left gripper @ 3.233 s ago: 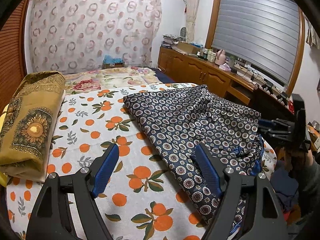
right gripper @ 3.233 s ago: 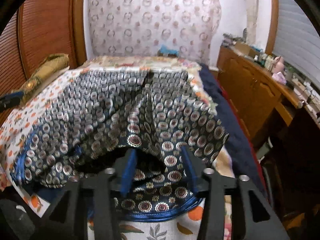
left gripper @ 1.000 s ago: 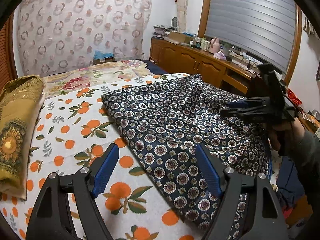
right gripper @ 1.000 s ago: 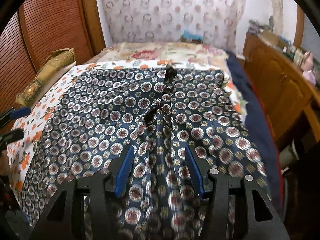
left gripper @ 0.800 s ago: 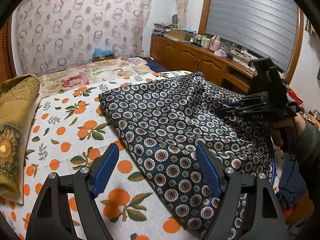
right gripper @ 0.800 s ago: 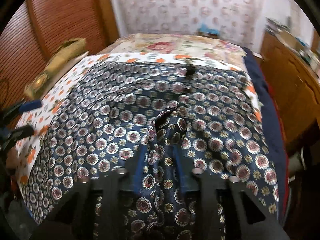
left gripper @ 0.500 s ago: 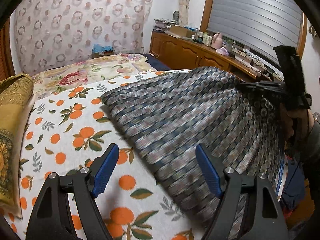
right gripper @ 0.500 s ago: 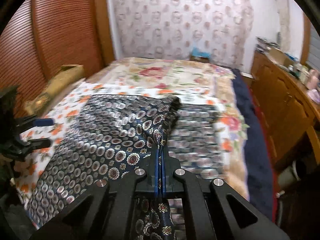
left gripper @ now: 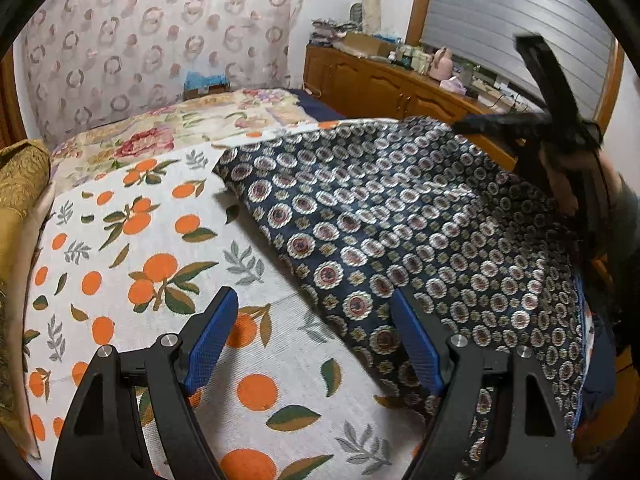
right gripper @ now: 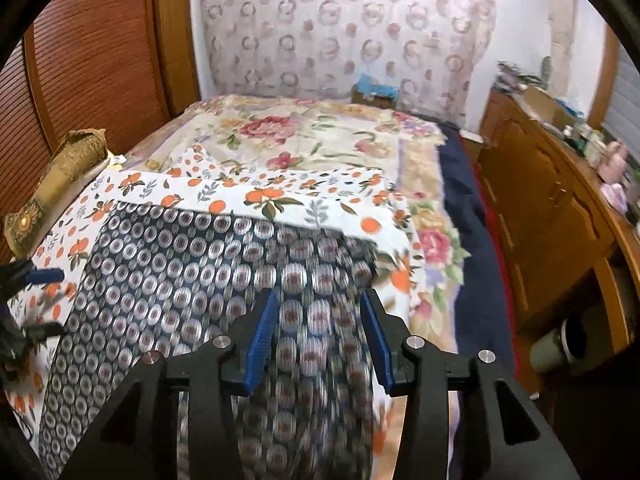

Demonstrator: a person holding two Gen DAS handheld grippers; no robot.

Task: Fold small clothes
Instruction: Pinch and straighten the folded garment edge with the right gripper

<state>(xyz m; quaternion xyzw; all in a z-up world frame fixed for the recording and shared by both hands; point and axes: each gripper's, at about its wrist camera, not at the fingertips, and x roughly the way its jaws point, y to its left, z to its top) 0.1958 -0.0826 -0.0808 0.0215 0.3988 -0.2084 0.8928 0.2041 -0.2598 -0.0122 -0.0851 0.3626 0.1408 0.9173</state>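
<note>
Blurring hides navy garment (right gripper: 224,280) folds; left gripper (left gripper: 316,340), right gripper (right gripper: 318,332) jaws spread, empty.

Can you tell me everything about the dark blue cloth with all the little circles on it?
The dark blue cloth is a thin, soft-looking garment printed all over with white-ringed round medallions with reddish centres. It lies spread out, slightly rumpled, over the orange-print sheet on the bed, with its near edge draping off the side. One corner points toward the far end. The left gripper hovers open at its edge. The right gripper is open above it; the cloth looks blurred there, so contact is unclear.
</note>
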